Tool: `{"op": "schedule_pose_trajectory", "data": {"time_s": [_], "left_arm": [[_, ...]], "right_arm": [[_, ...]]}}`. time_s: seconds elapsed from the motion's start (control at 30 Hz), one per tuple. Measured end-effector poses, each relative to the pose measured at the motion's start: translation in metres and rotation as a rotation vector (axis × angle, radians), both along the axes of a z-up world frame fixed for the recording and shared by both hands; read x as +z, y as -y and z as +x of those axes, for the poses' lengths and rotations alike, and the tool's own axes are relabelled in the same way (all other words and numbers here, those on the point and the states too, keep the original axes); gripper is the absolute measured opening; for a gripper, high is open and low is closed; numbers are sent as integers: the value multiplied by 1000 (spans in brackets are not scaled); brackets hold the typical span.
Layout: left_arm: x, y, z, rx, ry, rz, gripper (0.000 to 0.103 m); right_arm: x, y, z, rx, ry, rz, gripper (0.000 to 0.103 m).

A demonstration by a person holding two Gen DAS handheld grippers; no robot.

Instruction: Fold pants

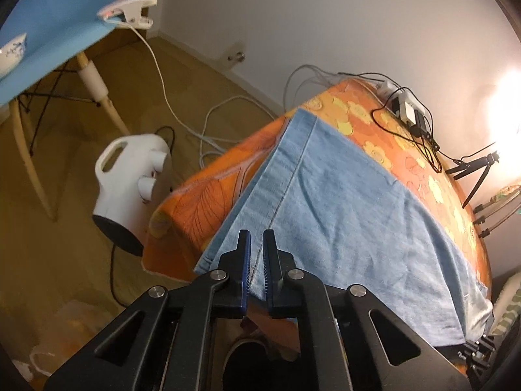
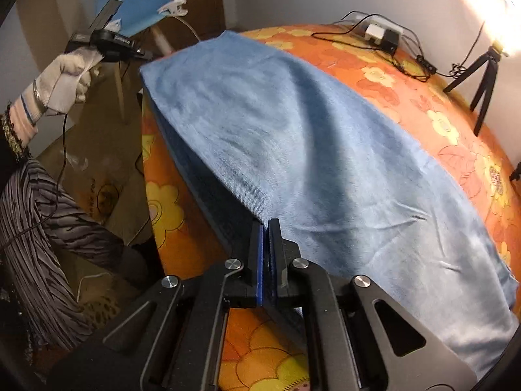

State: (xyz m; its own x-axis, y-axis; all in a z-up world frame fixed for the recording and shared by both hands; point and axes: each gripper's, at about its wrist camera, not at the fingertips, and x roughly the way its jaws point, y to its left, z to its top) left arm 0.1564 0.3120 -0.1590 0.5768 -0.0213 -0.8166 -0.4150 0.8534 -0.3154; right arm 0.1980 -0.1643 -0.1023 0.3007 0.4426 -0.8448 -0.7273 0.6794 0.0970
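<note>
Blue pants (image 2: pixel 312 150) spread over the orange flowered cloth (image 2: pixel 423 97), gripped at the near edge.
Right gripper (image 2: pixel 267 228) pinched tight on the folded pant edge at 6 o'clock; left gripper (image 1: pixel 256 238) narrowly parted astride the seam at 6 o'clock, hold on fabric unclear. White heater (image 1: pixel 130 182) on the floor at 9 o'clock, white-gloved hand (image 2: pixel 70 75) at 10 o'clock.

The pants (image 2: pixel 325 169) are cut off at the lower right; the bowl (image 1: pixel 11 53) at the left edge.
</note>
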Motion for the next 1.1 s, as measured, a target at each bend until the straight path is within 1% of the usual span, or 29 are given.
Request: {"op": "schedule_pose_trajectory", "data": {"time_s": [0.07, 0.1, 0.13, 0.17, 0.2, 0.23, 0.37, 0.47, 0.53, 0.6, 0.67, 0.73, 0.77, 0.83, 0.87, 0.9, 0.97, 1.1], "left_arm": [[2, 0, -3, 9, 1, -8, 7], [2, -1, -4, 12, -2, -18, 9], [2, -2, -6, 22, -11, -27, 13], [0, -4, -7, 34, -26, -35, 30], [-2, -6, -8, 43, -32, -42, 44], [-4, -8, -10, 56, -40, -53, 45], [-15, -13, -9, 80, -85, -94, 45], [-20, -16, -5, 88, -67, -164, 45], [-23, -14, -2, 91, -62, -185, 44], [-23, -12, 0, 90, -62, -182, 43], [-22, -8, 0, 87, -61, -160, 42], [-20, -8, -1, 88, -54, -147, 36], [-18, -8, -2, 88, -45, -143, 29], [-18, -8, -2, 90, -31, -138, 22], [-18, -8, -1, 88, -28, -136, 16], [-19, -9, 0, 95, -21, -140, 8], [-19, -12, -1, 102, 4, -167, 8], [-14, -16, -3, 109, 27, -166, 7]], "right_arm": [[0, -7, -7, 36, 40, -50, 3], [-2, -11, -11, 56, 47, -71, 3], [-4, -14, -13, 69, 50, -84, 3], [-6, -17, -14, 78, 55, -96, 3], [-8, -19, -16, 86, 61, -111, 3], [-10, -20, -16, 89, 63, -115, 3], [-12, -17, -13, 79, 49, -106, 3], [-12, -17, -13, 79, 49, -106, 3], [-12, -17, -13, 79, 48, -107, 3], [-12, -17, -13, 79, 49, -110, 3], [-12, -17, -13, 77, 48, -108, 3], [-12, -17, -13, 79, 48, -108, 3], [-12, -17, -13, 79, 47, -108, 3], [-13, -17, -13, 76, 44, -108, 3], [-13, -17, -12, 75, 44, -108, 3], [-14, -18, -12, 73, 43, -109, 3], [-14, -19, -11, 67, 42, -112, 3], [-13, -18, -11, 61, 44, -117, 3]]}}
